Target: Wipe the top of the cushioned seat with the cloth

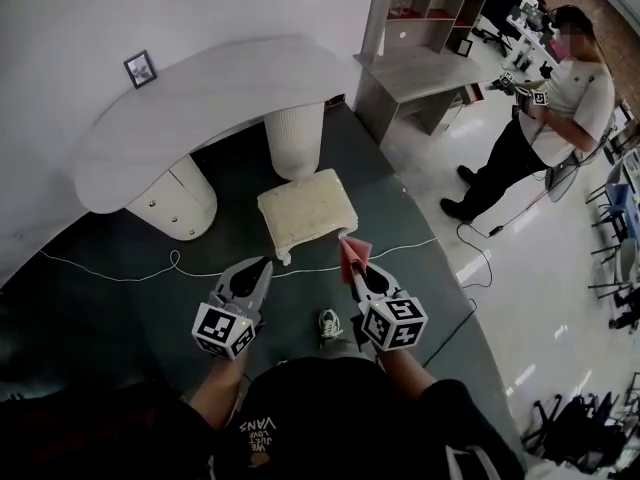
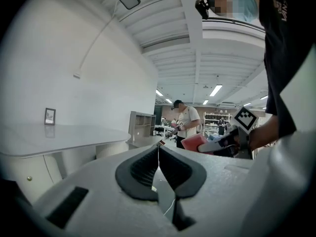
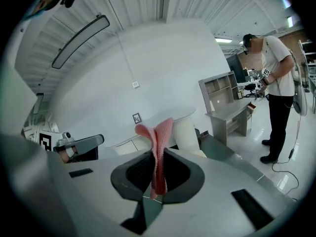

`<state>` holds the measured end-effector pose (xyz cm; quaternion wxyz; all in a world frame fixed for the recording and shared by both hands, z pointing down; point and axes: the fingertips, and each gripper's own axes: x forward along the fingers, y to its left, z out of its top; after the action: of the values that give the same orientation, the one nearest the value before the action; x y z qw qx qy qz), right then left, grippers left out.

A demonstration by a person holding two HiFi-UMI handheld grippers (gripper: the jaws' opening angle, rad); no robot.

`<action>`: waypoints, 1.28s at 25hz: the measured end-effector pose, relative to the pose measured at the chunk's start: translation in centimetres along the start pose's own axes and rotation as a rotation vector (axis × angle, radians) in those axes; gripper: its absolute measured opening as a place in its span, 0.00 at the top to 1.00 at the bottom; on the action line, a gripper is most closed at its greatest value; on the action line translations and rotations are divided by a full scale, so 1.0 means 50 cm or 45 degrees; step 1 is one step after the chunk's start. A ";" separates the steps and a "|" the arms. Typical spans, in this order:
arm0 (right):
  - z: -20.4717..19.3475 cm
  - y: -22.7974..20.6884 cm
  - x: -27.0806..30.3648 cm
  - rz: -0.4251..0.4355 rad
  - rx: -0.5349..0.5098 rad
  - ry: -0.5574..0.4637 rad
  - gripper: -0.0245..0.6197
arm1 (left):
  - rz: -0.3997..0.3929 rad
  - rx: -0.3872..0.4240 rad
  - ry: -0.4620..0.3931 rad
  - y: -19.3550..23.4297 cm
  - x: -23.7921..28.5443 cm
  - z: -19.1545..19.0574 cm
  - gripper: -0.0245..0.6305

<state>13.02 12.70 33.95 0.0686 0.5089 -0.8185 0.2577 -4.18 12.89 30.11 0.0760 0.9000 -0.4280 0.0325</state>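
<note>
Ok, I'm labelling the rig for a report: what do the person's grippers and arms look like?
Both the left gripper and right gripper are pale grey tapered shells, each with a black-and-white square-marker cube. Each claw has dark ribbed pads. The person wears a black top with white lettering; forearms unsleeved.

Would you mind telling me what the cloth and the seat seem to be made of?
The cloth: soft pink textile, matte, perhaps microfibre or knit; it folds limply and shows a fine ribbed texture.
The seat: cream upholstery fabric over padding, matte; the top looks mottled and the edges rounded, but the weave is too small to tell.
</note>
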 end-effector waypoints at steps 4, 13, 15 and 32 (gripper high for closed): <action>0.029 -0.058 0.049 0.057 -0.023 0.056 0.92 | 0.061 -0.021 0.009 0.013 0.074 0.000 0.93; 0.051 -0.121 0.144 0.129 -0.050 0.137 0.92 | 0.208 -0.087 0.034 0.061 0.123 -0.026 0.93; 0.046 -0.121 0.168 0.130 -0.044 0.156 0.92 | 0.223 -0.102 0.037 0.082 0.123 -0.035 0.93; -0.025 -0.112 0.465 -0.012 -0.022 0.264 0.92 | 0.153 -0.229 0.138 0.315 0.177 -0.140 0.93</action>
<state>6.71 -7.20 45.68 0.1584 0.4828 -0.8068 0.3016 -10.75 -2.55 39.85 0.1773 0.8591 -0.4777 0.0470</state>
